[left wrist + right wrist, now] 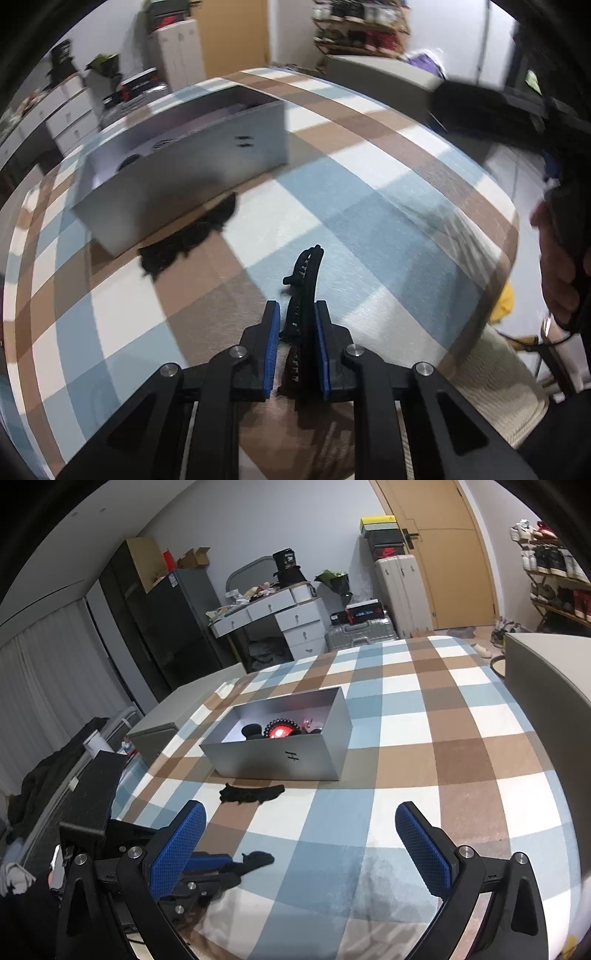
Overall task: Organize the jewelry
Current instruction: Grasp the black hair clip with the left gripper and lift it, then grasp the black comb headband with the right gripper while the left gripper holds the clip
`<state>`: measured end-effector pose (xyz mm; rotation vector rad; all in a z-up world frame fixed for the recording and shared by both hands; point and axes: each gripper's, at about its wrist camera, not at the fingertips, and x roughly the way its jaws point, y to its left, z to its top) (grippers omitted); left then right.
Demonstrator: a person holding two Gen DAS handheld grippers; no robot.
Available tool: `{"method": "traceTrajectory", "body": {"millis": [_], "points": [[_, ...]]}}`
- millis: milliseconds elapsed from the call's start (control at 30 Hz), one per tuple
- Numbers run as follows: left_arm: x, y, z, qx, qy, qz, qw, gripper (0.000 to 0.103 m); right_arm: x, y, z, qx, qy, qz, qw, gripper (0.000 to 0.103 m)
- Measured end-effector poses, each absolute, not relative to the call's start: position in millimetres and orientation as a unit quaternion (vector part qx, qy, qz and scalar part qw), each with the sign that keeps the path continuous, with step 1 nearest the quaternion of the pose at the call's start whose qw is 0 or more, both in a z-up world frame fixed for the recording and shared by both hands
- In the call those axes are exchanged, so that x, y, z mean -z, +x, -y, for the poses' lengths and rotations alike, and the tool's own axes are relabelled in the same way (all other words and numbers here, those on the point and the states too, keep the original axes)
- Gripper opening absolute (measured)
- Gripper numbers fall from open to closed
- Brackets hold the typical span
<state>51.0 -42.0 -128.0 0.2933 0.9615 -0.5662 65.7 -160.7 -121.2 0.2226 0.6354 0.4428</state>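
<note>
Left jaws clamp black hair clip (303,291) | right jaws agape, empty | grey box (280,757) marked, perhaps "H"

Grey box (280,753) and black hair clip (251,793) block cloth centre; checked cloth (461,738) right of box free.

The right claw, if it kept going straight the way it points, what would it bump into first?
Probably the checked cloth: the open right claw tilts downward, with only bare cloth between its fingers. The black hair clip and grey box lie further ahead, though depth is hard to judge.
</note>
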Motion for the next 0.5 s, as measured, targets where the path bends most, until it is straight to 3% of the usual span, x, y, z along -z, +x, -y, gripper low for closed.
{"method": "traceTrajectory", "body": {"millis": [500], "points": [[85.8, 43.4, -85.1, 0.134, -0.034, -0.383, 0.913, 0.013, 143.9, 108.6, 87.1, -0.271, 0.065, -0.377, 0.883, 0.103]]}}
